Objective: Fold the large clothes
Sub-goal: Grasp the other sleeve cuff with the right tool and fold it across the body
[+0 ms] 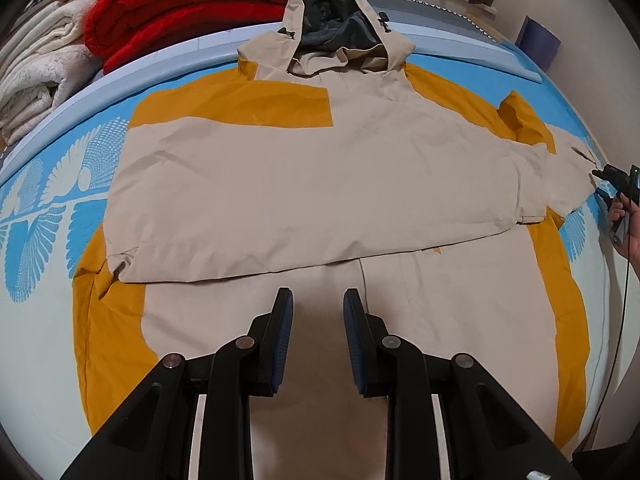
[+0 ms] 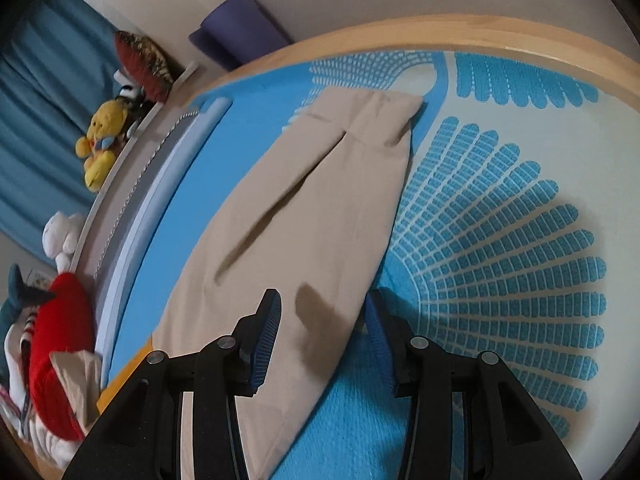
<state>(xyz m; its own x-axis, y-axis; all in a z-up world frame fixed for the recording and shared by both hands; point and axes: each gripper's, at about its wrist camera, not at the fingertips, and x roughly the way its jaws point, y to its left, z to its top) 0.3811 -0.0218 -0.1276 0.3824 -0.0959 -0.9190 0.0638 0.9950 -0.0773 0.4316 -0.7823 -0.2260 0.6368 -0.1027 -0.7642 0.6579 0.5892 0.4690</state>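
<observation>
A beige and mustard hooded jacket (image 1: 320,184) lies spread flat on the bed, hood (image 1: 340,24) at the far end. One sleeve is folded across the body, its cuff at the left. My left gripper (image 1: 318,300) hangs over the lower beige panel, jaws a little apart and empty. The other sleeve (image 2: 312,208) stretches out over the blue-patterned sheet. My right gripper (image 2: 324,296) stands open just above that sleeve's near part, with its left finger over the cloth and its right finger (image 2: 380,320) beside the sleeve's edge. In the left wrist view, the right gripper (image 1: 618,184) sits by the cuff, held by a hand (image 1: 628,236).
A red quilt (image 1: 180,4) and folded white blankets (image 1: 36,72) are stacked at the far left of the bed. Stuffed toys (image 2: 100,144) line a ledge by a blue curtain. A purple rolled mat (image 2: 236,32) leans behind the wooden bed frame (image 2: 440,32).
</observation>
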